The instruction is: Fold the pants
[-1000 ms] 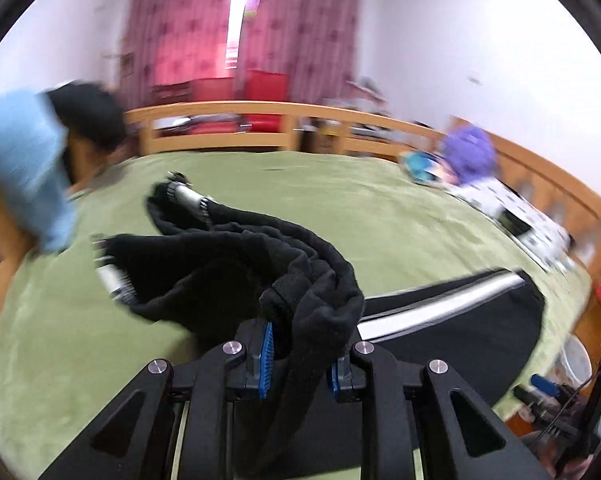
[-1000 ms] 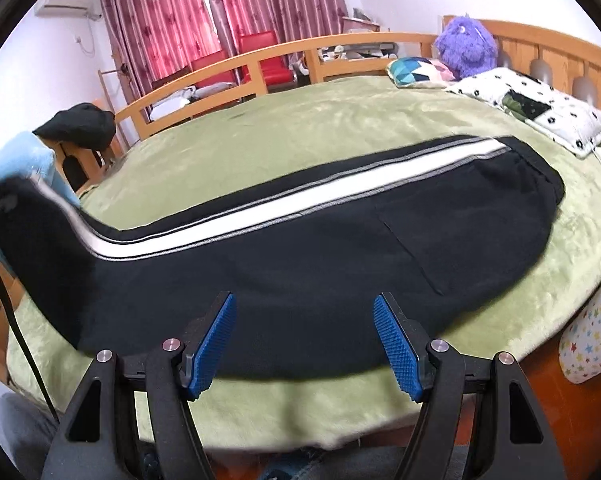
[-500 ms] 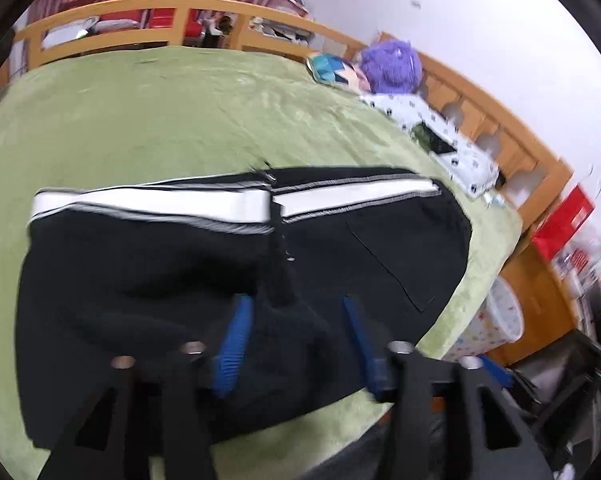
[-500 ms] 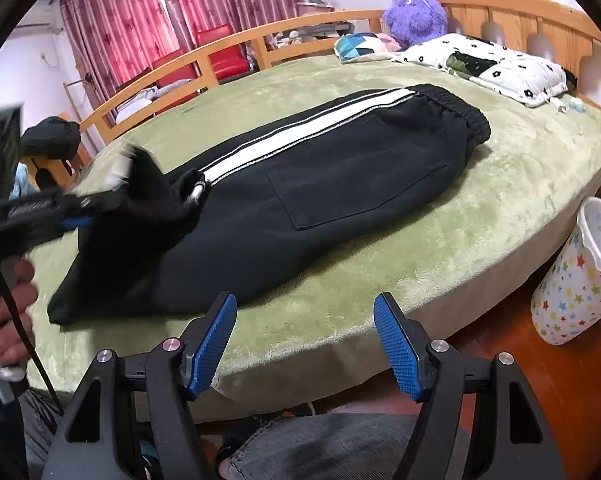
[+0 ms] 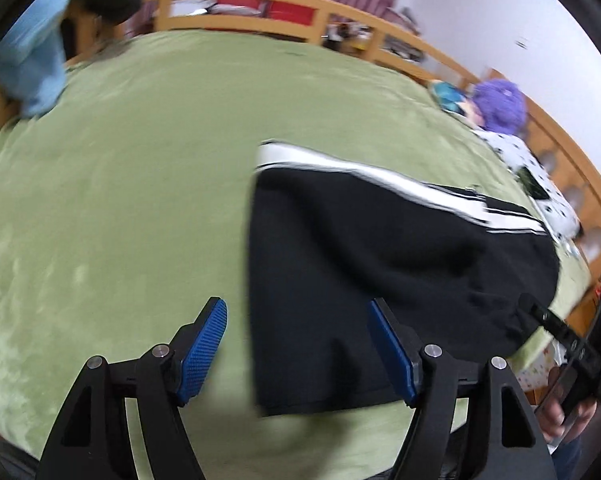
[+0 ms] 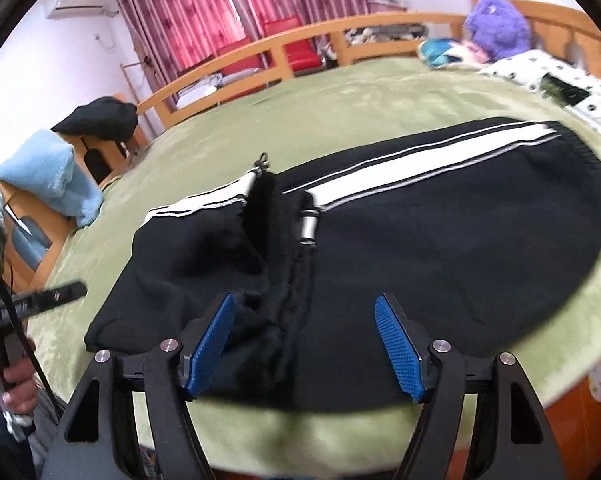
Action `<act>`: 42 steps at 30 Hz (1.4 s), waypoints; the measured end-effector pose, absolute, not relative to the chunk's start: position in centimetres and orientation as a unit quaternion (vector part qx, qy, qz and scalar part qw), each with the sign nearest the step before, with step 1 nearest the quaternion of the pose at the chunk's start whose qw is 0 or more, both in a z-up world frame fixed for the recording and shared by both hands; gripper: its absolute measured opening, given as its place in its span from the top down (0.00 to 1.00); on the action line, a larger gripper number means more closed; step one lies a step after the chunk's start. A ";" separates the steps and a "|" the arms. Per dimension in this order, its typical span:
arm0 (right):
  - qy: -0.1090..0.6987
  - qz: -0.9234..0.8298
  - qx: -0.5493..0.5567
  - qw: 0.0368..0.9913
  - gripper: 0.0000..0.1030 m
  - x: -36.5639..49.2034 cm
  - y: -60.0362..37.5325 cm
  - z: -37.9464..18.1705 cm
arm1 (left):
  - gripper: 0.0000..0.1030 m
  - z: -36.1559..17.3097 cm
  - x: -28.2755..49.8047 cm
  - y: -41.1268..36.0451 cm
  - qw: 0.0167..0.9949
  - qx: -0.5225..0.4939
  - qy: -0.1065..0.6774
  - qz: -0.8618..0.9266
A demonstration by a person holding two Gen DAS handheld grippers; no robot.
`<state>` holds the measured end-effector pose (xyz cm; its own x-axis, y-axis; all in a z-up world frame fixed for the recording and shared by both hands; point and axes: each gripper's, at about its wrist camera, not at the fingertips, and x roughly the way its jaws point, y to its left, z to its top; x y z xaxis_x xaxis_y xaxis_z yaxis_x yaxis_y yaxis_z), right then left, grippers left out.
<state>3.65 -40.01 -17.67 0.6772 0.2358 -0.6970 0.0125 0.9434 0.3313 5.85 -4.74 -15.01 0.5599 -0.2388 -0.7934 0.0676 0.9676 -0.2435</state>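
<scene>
Pants (image 6: 440, 248) folded once on the bed (image 5: 120, 184).
Left gripper (image 5: 296, 350) is opening, empty; right gripper (image 6: 304, 350) hangs released. Square the bunched cuffs before folding again.

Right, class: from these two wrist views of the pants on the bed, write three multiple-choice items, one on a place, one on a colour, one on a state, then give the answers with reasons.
1. Where does the purple plush toy sit?
A. by the wooden bed rail, near the spotted pillow
B. on the pants
C. on the floor

2. What colour is the wide stripe on the black pants?
A. red
B. white
C. yellow

3. How do the pants lie on the green blanket?
A. spread out full length
B. rolled into a ball
C. leg end folded back over the upper part

Answers:
1 A: the toy sits at the far edge against the rail.
2 B: the stripe shows white along the side seam.
3 C: the cuffs lie on top mid-pants; both grippers, left gripper and right gripper, hold nothing.
</scene>
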 end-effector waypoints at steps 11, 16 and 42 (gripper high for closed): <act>0.470 0.075 0.104 0.873 0.79 9.3 -35.4 -21.4 | 0.32 -18.1 5.9 -3.1 0.861 -0.115 0.486 -0.097; 0.407 0.082 0.166 0.894 0.84 8.4 -39.1 -18.5 | 0.32 -16.6 6.2 -4.8 0.868 -0.114 0.467 -0.129; 0.457 0.120 0.137 0.871 0.92 20.1 -40.7 -18.5 | 0.31 -20.8 6.9 -7.2 0.835 -0.086 0.518 -0.164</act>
